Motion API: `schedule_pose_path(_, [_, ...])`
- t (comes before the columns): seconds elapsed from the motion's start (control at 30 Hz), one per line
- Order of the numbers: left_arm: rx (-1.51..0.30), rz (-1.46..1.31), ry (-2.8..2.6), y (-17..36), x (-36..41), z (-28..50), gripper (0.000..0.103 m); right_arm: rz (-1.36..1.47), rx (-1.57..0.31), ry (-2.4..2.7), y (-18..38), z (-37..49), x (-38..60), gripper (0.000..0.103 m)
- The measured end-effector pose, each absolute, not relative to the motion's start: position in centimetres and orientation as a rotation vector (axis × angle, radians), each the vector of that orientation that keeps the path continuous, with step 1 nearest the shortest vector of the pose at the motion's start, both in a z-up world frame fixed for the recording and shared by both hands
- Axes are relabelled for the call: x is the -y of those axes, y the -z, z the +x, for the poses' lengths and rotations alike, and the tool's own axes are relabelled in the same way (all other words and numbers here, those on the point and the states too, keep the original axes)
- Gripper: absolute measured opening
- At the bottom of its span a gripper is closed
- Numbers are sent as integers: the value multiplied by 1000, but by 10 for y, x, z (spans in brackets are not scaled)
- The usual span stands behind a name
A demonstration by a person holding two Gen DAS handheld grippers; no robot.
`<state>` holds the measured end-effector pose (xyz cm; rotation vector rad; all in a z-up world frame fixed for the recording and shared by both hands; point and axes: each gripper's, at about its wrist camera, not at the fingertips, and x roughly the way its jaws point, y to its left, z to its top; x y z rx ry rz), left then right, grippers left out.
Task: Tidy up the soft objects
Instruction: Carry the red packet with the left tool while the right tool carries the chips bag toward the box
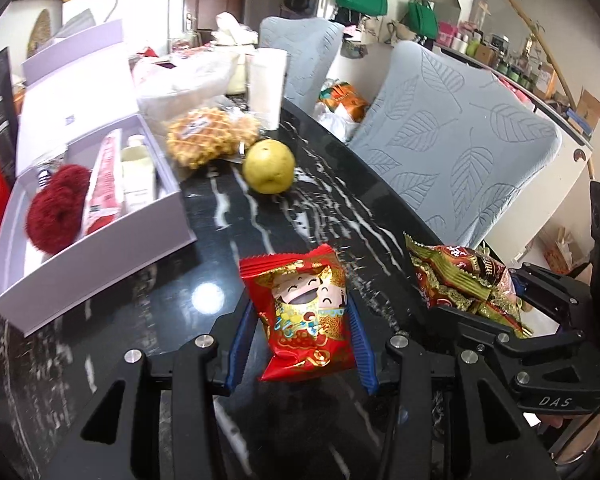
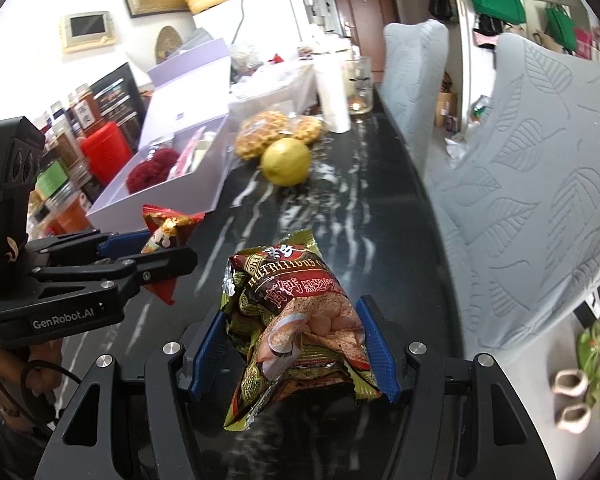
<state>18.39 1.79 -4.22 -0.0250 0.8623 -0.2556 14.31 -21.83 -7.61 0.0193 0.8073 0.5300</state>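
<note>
My left gripper (image 1: 300, 312) is shut on a red snack packet (image 1: 304, 320) with cartoon faces, held above the black marble table (image 1: 228, 216). My right gripper (image 2: 292, 328) is shut on a brown and gold snack packet (image 2: 296, 328), also above the table. Each gripper shows in the other's view: the right one (image 1: 476, 288) with its brown packet (image 1: 460, 276) at the right, the left one (image 2: 140, 252) with the red packet (image 2: 164, 236) at the left. An open white box (image 1: 100, 240) at the left holds a dark red fluffy scrunchie (image 1: 56, 216), a red-white tube and a pale bottle.
A yellow pear (image 1: 269, 166) lies mid-table, with wrapped waffles (image 1: 204, 136) behind it and a white cup (image 1: 266, 84). Two grey leaf-pattern chairs (image 1: 452, 140) stand along the table's right edge. Jars and a red container (image 2: 104, 152) stand left of the box.
</note>
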Motion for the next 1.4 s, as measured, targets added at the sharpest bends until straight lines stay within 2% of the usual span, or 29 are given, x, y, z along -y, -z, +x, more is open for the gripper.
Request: schedule_pose_path(1.4, [-688, -210, -143, 3, -184, 24, 44, -142, -762, -987, 53, 46, 40, 63])
